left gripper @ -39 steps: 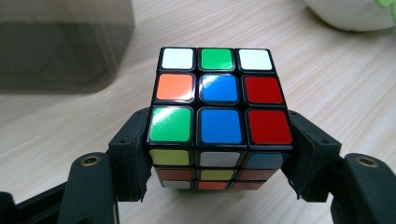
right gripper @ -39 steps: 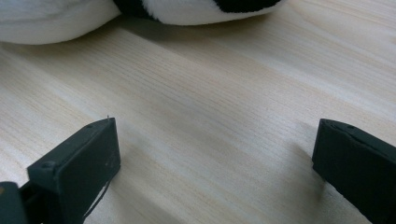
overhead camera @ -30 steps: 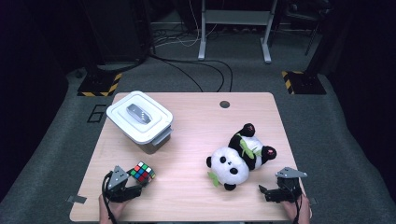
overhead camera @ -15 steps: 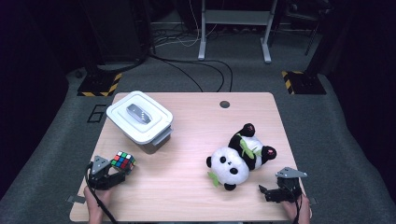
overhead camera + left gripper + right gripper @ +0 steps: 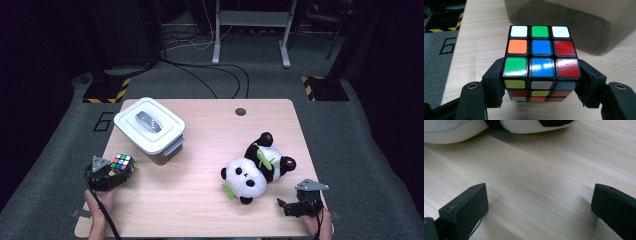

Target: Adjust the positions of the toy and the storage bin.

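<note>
The left gripper (image 5: 116, 172) squeezes the colour cube (image 5: 122, 162) between both jaws and has carried it left — now it is at the table's (image 5: 200, 210) left edge, near the white box (image 5: 150, 125). The right gripper (image 5: 295, 207) stayed put, jaws wide apart, by the panda (image 5: 250, 175).

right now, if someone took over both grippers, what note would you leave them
Left gripper: shut on the puzzle cube, jaws on its two sides, at the table's near left edge, beside the lidded white box.
Right gripper: open, nothing between the jaws, low over bare wood just short of the plush panda.
Done: cube is gripped.
Left: cube has no resting place yet; the box lid is on, so it likely needs lifting if the cube goes inside. Panda untouched.
</note>
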